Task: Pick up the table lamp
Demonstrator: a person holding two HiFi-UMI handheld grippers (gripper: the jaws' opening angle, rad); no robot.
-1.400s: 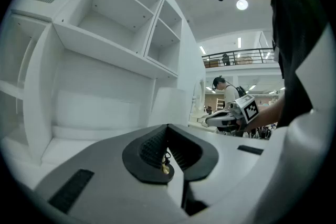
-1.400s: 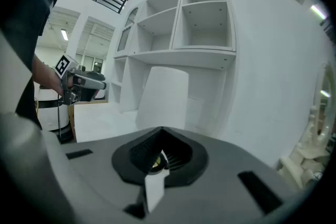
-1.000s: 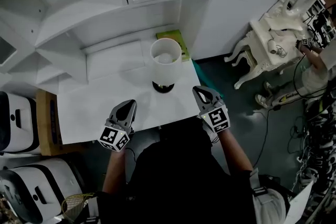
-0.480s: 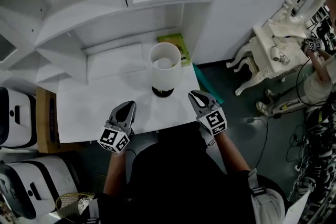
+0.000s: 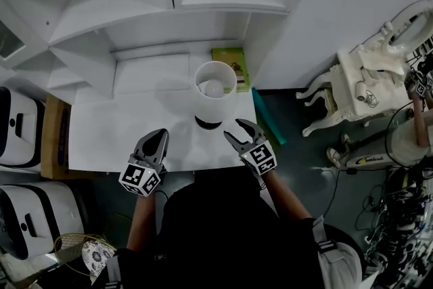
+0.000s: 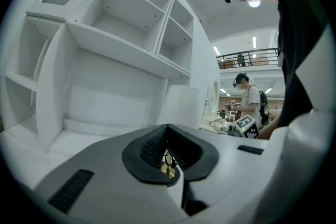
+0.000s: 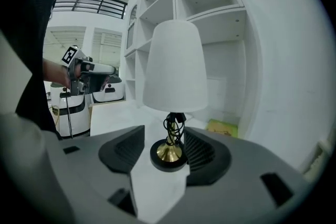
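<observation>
The table lamp (image 5: 215, 88) stands on the white table (image 5: 101, 135). It has a white shade (image 7: 173, 68), a brass stem wound with black cord and a round black base (image 7: 169, 156). My right gripper (image 5: 234, 130) is low at the table's front edge, just right of the base. Its jaws are opening. In the right gripper view (image 7: 164, 148) the base shows between the pads, a little ahead and untouched. My left gripper (image 5: 157, 140) hovers left of the lamp with its tips together (image 6: 168, 131) and holds nothing.
A white shelf unit (image 5: 135, 3) rises behind the table. A green book (image 5: 230, 68) lies at the back right, close behind the lamp. A teal strip (image 5: 268, 122) leans at the table's right side. An ornate white chair (image 5: 362, 81) stands right, white machines (image 5: 17, 125) left.
My right gripper has come down and left toward the lamp's base, and its jaws have gone from shut to apart. The left gripper has hardly moved.
</observation>
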